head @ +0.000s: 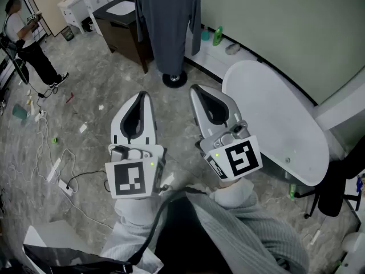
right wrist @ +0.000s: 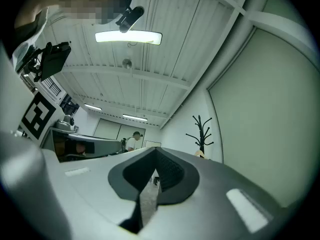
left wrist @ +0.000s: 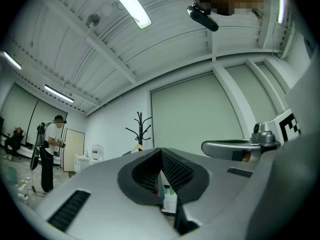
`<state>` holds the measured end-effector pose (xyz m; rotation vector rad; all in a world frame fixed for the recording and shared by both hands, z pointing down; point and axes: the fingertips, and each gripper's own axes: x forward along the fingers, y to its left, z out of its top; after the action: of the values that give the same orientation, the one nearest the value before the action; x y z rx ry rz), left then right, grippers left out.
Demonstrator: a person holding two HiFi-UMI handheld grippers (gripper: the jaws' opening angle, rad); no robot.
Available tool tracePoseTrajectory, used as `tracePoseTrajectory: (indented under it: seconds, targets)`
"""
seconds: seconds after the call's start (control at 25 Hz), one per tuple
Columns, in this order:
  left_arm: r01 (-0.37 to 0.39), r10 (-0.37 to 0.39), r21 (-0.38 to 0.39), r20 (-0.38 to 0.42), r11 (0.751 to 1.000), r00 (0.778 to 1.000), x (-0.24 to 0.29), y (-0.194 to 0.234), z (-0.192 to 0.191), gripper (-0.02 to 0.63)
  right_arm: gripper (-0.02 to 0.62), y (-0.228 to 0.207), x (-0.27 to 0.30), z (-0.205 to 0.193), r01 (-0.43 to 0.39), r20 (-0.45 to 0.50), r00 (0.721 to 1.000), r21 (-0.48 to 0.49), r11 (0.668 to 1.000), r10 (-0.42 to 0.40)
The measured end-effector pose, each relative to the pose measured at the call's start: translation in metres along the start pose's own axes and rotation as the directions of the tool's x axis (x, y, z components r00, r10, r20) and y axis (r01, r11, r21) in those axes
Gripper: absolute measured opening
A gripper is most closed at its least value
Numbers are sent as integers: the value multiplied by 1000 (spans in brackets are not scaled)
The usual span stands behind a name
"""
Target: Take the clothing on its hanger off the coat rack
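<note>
1. Head view: shows a grey top [head: 169, 27] hanging on the coat rack [head: 174, 80], well ahead across the floor, just beside a dark cabinet [head: 122, 30] and well apart from both tools. Looks soft, light and floppy, and likely to swing or slip off a tilted hanger. Better taken by the stiff hanger close to its hook than by the cloth. Barely reveals the hanger from here. Finds the left gripper [head: 142, 95] and right gripper [head: 195, 88] side by side, each closed to a point, holding nothing and touching nothing.
2. Left gripper view: looks along the left gripper [left wrist: 161, 154] with pads pressed together and nothing caught between. Picks out the dark prongs of the coat rack [left wrist: 141, 129] far off against the wall, with a pale hanger [left wrist: 136, 148] shoulder just below them.
3. Right gripper view: looks along the right gripper [right wrist: 156, 156], likewise fully closed and empty. Places the coat rack [right wrist: 201, 131] far ahead at the wall, with a pale bit of hanger [right wrist: 200, 154] peeking over the jaw's edge.
</note>
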<state>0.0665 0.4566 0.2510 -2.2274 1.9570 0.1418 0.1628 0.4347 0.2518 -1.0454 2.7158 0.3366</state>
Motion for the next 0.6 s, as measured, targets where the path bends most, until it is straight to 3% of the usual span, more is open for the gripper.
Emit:
tracePoseTrajectory:
  seconds: [0.4, 0.6]
  targets:
    - [9, -9, 1, -7, 1000, 1000, 9, -9, -8, 5, 2, -12, -4, -8, 5, -12, 1000, 20, 1000, -5]
    - [-24, 24, -18, -14, 1000, 1000, 9, -12, -16, 5, 2, -23, -14, -11, 17, -18, 1000, 2, 1000, -17]
